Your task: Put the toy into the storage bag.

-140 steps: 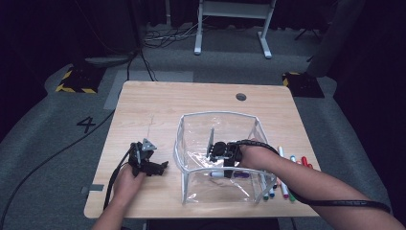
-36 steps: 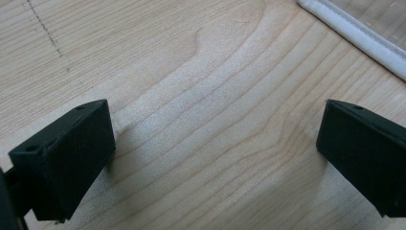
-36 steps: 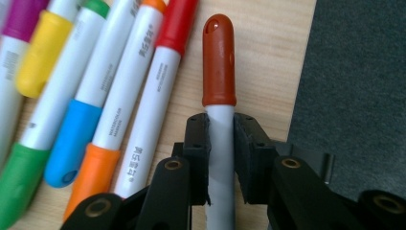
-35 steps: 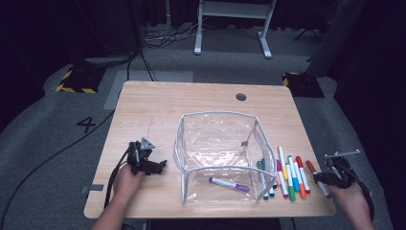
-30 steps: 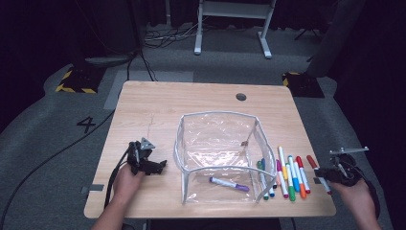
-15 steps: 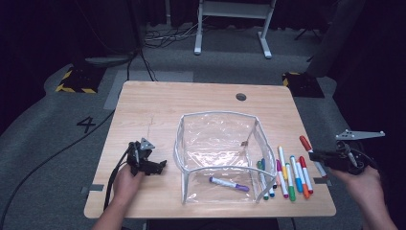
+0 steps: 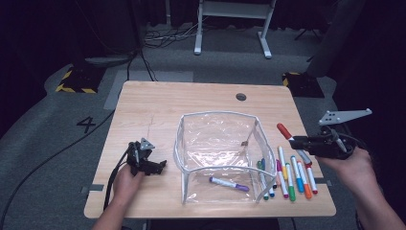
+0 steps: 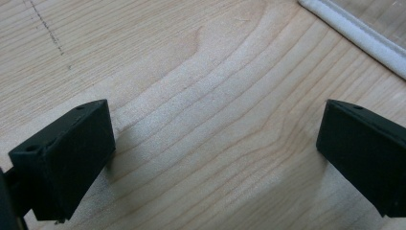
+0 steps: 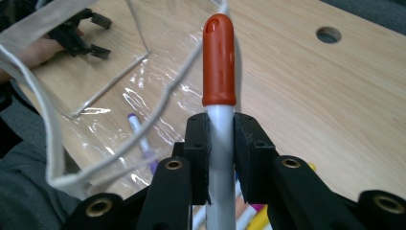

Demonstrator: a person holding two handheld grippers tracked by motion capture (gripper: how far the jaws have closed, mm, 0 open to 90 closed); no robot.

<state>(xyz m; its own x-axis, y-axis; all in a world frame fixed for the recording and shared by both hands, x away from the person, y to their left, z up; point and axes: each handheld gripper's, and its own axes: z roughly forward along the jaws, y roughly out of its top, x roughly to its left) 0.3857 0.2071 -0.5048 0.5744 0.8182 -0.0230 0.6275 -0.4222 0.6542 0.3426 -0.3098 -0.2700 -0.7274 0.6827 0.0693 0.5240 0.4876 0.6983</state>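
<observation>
Gripping a red-capped marker (image 9: 219, 62) between closed jaws, the right gripper (image 7: 298, 143) is held above the table's (image 7: 191, 103) right edge, with the marker's cap pointing left toward the clear plastic pouch (image 7: 218, 139). In the right gripper view the white barrel sits squarely between the two black pads, and the cap projects well beyond them. The pouch stands open near the middle of the table, its white-trimmed mouth facing up. One purple marker (image 7: 229, 184) already lies on the pouch's floor near its front wall. A row of further markers (image 7: 294, 175) remains on the table just right of the pouch, including green, pink, blue, orange and red ones, with a few tucked against the pouch's right wall. The left gripper (image 7: 152, 166) rests on the table to the left of the pouch, apart from it; the left gripper view shows its jaws spread wide over bare wood, with nothing between them. Judged from this arrangement, the work is at an early stage: one marker is loaded, a second is in transit, and most of the row is not yet moved. The step in hand appears to be carrying the held marker over the pouch mouth for release inside.
</observation>
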